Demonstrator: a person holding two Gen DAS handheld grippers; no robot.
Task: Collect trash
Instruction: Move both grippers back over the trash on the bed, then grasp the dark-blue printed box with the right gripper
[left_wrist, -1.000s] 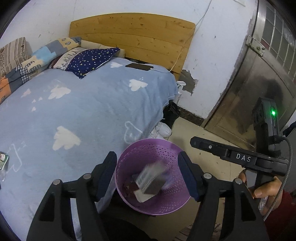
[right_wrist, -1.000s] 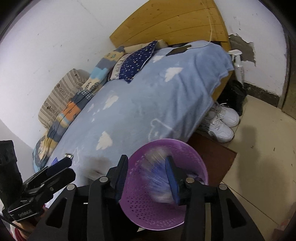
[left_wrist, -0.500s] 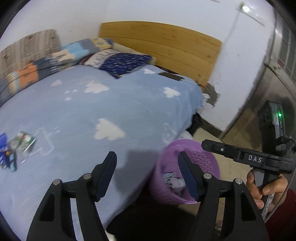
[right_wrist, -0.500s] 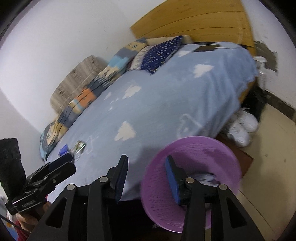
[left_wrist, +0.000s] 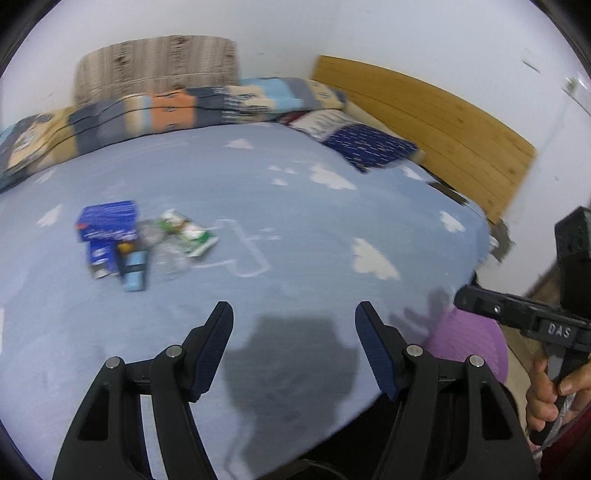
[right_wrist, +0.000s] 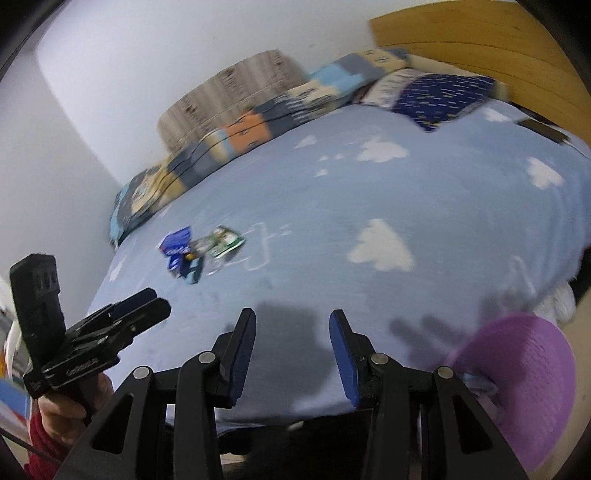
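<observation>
Two black two-finger claws, left (left_wrist: 293, 325) and right (right_wrist: 291, 328), both spread wide and empty above the pale blue cloud-print bed cover (left_wrist: 295, 221). Ahead and to the left of each: a blurred cluster of trash (left_wrist: 136, 240), blue carton beside green-and-white wrapper. Nearer to the left claw, probably. Long axis unclear through blur. Down to the right, beside the bed: purple perforated plastic basket (right_wrist: 524, 387).
</observation>
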